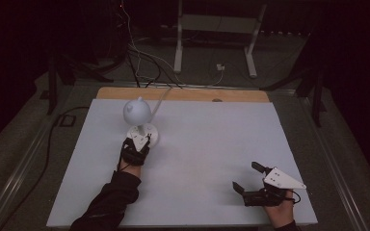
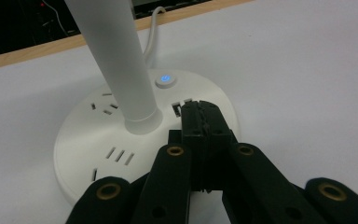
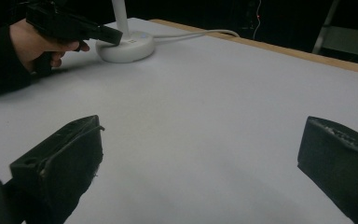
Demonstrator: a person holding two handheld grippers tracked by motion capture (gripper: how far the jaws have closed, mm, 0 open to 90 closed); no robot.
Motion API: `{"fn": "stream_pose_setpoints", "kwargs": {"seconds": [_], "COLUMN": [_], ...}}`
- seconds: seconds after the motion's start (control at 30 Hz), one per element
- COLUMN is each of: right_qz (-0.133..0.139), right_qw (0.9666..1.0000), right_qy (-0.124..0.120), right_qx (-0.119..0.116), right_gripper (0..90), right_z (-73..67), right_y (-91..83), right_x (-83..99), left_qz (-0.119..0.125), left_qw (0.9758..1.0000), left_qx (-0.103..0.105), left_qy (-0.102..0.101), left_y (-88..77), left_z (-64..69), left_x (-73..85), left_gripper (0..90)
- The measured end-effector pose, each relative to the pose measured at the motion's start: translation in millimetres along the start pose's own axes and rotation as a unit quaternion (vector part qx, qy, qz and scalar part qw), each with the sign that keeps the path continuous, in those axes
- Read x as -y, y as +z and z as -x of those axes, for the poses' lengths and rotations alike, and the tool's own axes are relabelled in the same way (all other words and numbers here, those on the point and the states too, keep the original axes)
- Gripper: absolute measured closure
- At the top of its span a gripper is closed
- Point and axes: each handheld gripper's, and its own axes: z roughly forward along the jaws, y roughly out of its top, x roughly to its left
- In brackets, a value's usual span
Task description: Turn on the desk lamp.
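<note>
The left gripper (image 2: 201, 114) had its two black jaws pressed together with nothing between them, their tips resting over the round white plastic lamp base (image 2: 98, 154) just short of the small round power button (image 2: 164, 80), which glowed blue. Immediately beside the closed tips, toward the stem, sat the base's socket slots; the white tubular stem (image 2: 121, 60) rose just to the left of the jaws and ran up out of the left gripper view. In the high view the same gripper (image 1: 142, 139) lay over the near edge of the lamp base (image 1: 151, 132), with the rounded white lamp head (image 1: 137, 111) directly beyond it and a white cord (image 1: 161, 98) leading away toward the table's far wooden edge.

The right gripper (image 1: 246, 176) was well apart from the lamp, near the white table top's (image 1: 212, 144) front right corner, its jaws spread wide and holding nothing. From the right gripper view, bare white surface lay between those jaws, and the lamp base (image 3: 128, 49) stood far ahead to the left, where the left hand (image 3: 32, 42) held the other gripper against it.
</note>
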Motion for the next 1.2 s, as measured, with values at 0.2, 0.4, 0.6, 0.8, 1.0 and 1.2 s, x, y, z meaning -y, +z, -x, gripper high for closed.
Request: {"fn": "stream_pose_setpoints", "kwargs": {"seconds": [0.2, 0.4, 0.6, 0.8, 1.0, 1.2], "right_qz": [-0.002, -0.003, -0.004, -0.003, -0.002, -0.001], "right_qw": [1.0000, 1.0000, 1.0000, 1.0000, 1.0000, 1.0000], "right_qy": [-0.001, 0.000, 0.000, 0.000, 0.001, 0.002], "right_qx": [-0.002, -0.002, -0.002, -0.001, -0.001, -0.001], "right_gripper": [0.0, 0.0, 0.0, 0.0, 0.0, 0.0], "right_z": [-0.2, -0.2, -0.5, -0.3, 0.1, 0.7], "right_y": [0.6, 0.5, 0.5, -0.1, -0.4, -1.0], "right_x": [0.2, 0.2, 0.3, 0.3, 0.2, 0.2], "left_qz": [0.001, 0.000, 0.001, 0.008, 0.025, 0.025], "left_qw": [1.0000, 0.9999, 0.9998, 0.9997, 0.9994, 0.9994], "left_qx": [-0.003, -0.010, -0.007, -0.006, -0.011, -0.018], "left_qy": [0.008, 0.008, 0.017, 0.022, 0.022, 0.014], "left_y": [0.6, 0.6, 3.9, 2.9, -5.2, -12.5], "left_z": [0.9, 2.9, 1.9, 2.4, 7.4, 15.9], "left_x": [0.4, 0.4, 0.6, 1.2, -2.2, -9.2], "left_gripper": [90.0, 90.0, 90.0, 90.0, 90.0, 73.5]}}
